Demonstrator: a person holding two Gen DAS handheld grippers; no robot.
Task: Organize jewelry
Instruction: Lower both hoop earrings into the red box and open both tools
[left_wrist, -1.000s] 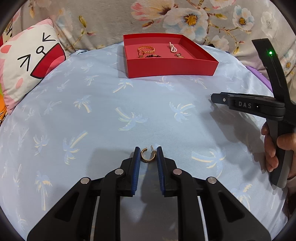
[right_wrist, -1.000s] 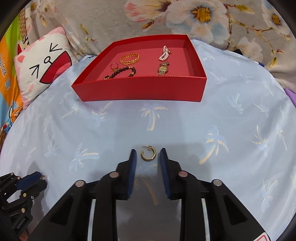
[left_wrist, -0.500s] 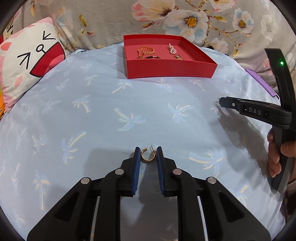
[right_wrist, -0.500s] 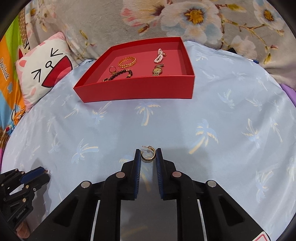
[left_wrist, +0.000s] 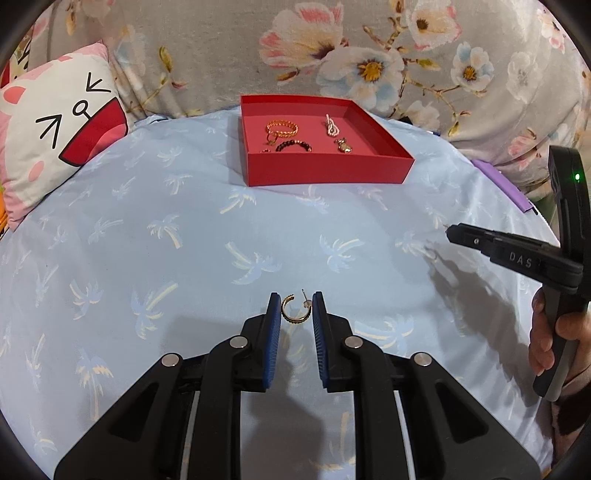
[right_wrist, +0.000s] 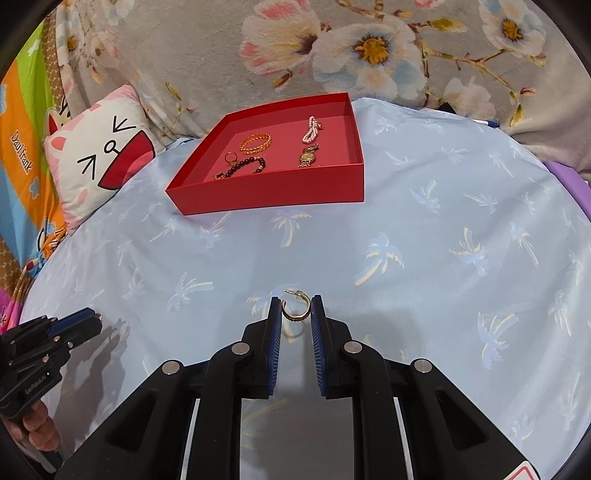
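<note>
Blue sheet (right_wrist: 443, 221), right gripper (right_wrist: 296, 314) clamping earring (right_wrist: 294, 309)

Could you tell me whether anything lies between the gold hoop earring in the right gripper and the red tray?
Nothing visible does: only bare palm-printed blue cloth separates the gold hoop earring in the right gripper from the open red tray.

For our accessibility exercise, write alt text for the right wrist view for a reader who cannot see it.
A gripper pinches a small gold hoop earring between its blue pads above a pale blue cloth printed with palm trees. Beyond sits a red tray holding more jewelry.
</note>
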